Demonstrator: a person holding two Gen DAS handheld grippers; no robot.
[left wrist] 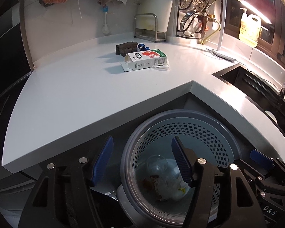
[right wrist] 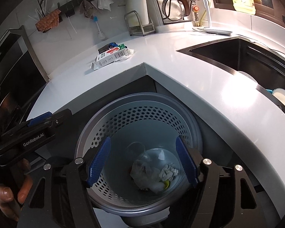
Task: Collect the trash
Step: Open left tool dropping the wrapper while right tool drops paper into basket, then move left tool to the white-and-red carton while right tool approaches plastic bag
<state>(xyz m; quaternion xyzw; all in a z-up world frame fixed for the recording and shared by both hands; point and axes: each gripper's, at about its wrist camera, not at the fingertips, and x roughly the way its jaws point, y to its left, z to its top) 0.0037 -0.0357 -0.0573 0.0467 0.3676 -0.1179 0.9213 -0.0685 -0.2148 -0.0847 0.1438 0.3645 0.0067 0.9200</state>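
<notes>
Grippers, left (left wrist: 141,160) and right (right wrist: 142,161), hover over bin (right wrist: 89,138), jaws wide apart, empty. Crumpled trash (right wrist: 152,172) lies inside; carton (left wrist: 146,59) on counter (left wrist: 76,95).

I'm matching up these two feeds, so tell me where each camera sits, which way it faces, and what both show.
Left wrist: on the left gripper, above the bin's left side, facing down and toward the counter corner; own open fingers show, plus the right gripper's tip at right.
Right wrist: on the right gripper, over the perforated bin; own open fingers, left gripper and hand show.
Shared: bin, carton on the countertop, sink.
</notes>
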